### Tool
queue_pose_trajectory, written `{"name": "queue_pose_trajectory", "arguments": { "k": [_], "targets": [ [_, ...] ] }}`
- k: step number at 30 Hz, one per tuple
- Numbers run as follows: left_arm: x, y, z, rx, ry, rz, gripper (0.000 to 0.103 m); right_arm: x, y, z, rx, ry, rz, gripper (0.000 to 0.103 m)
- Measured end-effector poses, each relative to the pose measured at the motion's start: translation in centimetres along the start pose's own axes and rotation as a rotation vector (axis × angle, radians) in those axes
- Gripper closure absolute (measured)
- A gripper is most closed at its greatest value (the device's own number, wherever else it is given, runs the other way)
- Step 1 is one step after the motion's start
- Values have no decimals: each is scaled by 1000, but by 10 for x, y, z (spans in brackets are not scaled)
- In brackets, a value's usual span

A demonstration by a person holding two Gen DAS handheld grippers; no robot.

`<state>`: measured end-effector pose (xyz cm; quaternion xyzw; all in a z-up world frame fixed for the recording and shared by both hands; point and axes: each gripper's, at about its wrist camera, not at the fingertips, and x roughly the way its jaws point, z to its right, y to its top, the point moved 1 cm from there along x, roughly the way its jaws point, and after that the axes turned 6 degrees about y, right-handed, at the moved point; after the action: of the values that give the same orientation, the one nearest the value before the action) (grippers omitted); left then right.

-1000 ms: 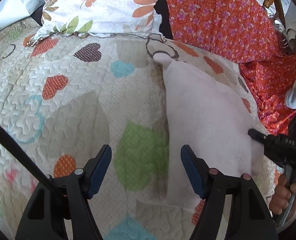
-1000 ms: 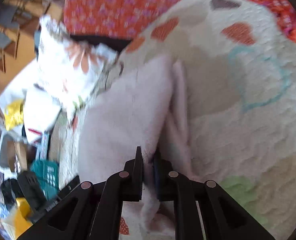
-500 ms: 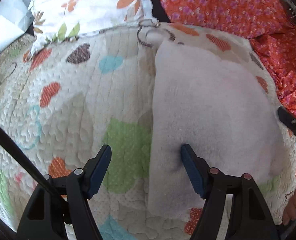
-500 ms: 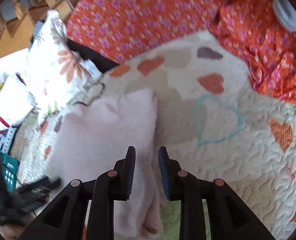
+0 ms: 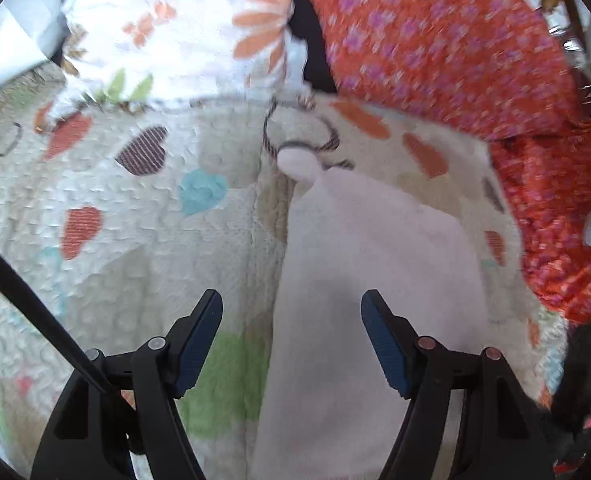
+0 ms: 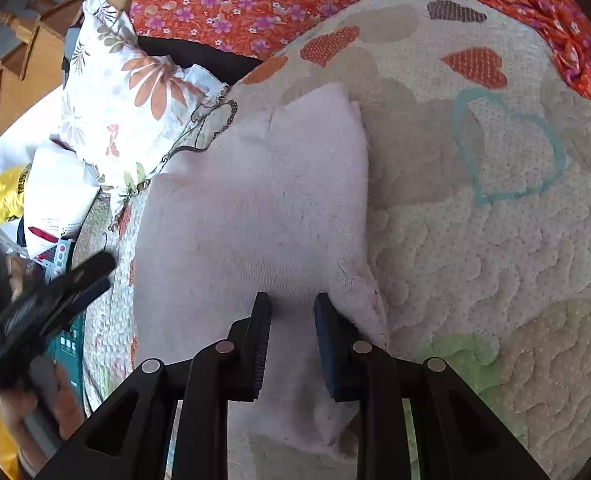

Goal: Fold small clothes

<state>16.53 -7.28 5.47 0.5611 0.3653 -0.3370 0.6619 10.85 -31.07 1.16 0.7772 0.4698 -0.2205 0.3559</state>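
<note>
My right gripper (image 6: pixel 291 312), fingers slightly parted and empty, sits nearer the folded pink garment (image 6: pixel 255 208); long axis toward 12 o'clock; left gripper (image 5: pixel 291 308) spread wide, empty.

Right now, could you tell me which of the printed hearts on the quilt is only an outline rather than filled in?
The large teal heart, to the right of the pink garment. It is just a drawn outline, while the red hearts and the dark striped one are solid patches.

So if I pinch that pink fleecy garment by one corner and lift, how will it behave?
The pink garment looks soft and folded, so it would probably droop and unfold. Its fuzzy nap likely grips the pads rather than slipping. It seems light, and may drag across the textured quilt.
</note>
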Motion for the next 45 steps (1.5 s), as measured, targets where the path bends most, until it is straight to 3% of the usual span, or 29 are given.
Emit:
{"name": "queue_pose_trajectory", "arguments": {
  "k": [3,6,11,15,16,18,20,21,26,33,35,36,37,38,39,41,45],
  "targets": [
    [39,4,1,-13,-5,-87,21,-2,-2,2,-1,-1,-2,78],
    [48,6,2,-20,-23,-100,18,4,-1,2,-12,-11,-6,78],
    [24,6,-6,-23,-42,-46,19,9,2,2,-16,-9,-9,78],
    [-8,-5,-30,-96,-108,5,19,-3,6,3,-4,35,13,76],
    [-12,-9,-37,-115,-123,11,19,-13,10,7,21,77,49,74],
    [-18,-17,-52,-152,-150,20,19,-32,16,18,65,118,121,51],
    [-18,-26,-63,-161,-167,16,19,-46,21,33,114,110,176,37],
    [-16,-31,-67,-157,-181,10,19,-48,22,40,137,99,178,37],
    [-2,-56,-75,-153,-277,-43,19,-26,15,57,217,91,66,37],
    [7,-73,-37,-89,-474,-96,16,0,1,25,50,11,-3,31],
    [16,-79,-19,-36,-432,-138,16,10,-5,17,12,-12,-17,32],
    [21,-82,-10,2,-381,-151,19,11,-8,14,-10,-33,-6,36],
    [19,-84,-2,46,-319,-127,35,12,-9,10,-29,-47,-3,43],
    [16,-84,3,77,-280,-119,49,11,-10,9,-30,-42,-1,61],
    [13,-84,7,94,-270,-129,71,10,-11,9,-21,-22,-2,73],
    [5,-81,3,69,-286,-138,78,6,-11,7,-14,-8,5,77],
    [-21,-84,-4,63,-290,-146,80,-8,-18,0,1,18,0,79]
  ]
}}
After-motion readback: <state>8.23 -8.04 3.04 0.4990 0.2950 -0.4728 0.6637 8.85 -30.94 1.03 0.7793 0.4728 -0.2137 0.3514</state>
